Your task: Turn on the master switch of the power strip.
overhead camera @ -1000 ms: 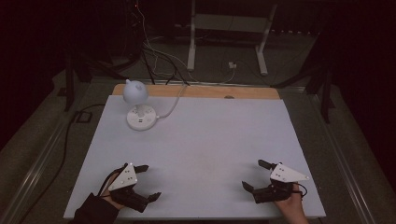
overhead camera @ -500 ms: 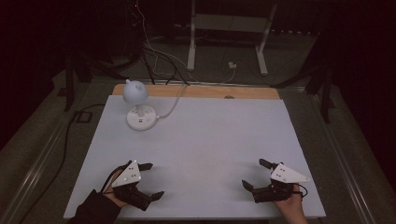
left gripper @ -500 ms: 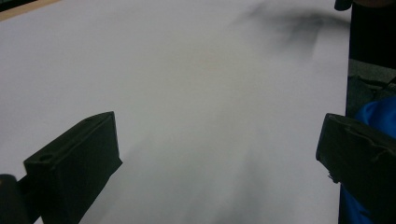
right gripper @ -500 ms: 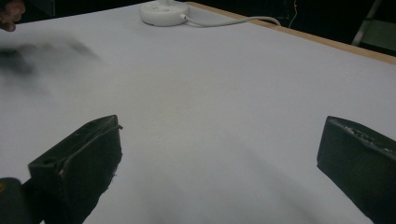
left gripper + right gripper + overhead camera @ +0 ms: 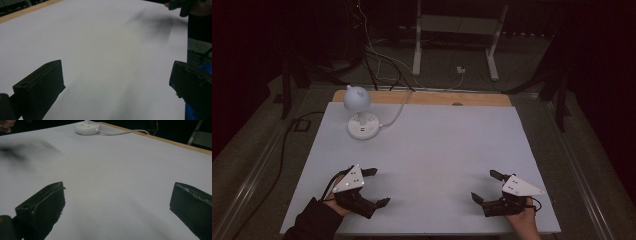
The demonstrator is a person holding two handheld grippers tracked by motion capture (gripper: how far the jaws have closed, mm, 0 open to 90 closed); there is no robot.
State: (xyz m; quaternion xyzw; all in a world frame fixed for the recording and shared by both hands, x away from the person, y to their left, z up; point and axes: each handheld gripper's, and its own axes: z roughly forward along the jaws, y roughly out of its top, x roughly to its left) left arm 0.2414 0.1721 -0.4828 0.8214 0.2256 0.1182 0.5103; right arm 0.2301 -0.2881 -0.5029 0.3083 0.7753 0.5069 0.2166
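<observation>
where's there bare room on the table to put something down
Most of the white table is bare: the whole middle, between the left hand-held gripper and the right hand-held gripper, and the far right side up to the wooden edge. Only the far left corner is taken, by the white lamp and its cable.

White table (image 5: 432,150), lamp (image 5: 359,112) far-left corner

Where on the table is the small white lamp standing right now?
In the high view, the white lamp stands at the table's far left corner, near the wooden edge, well beyond the left hand-held gripper.
</observation>
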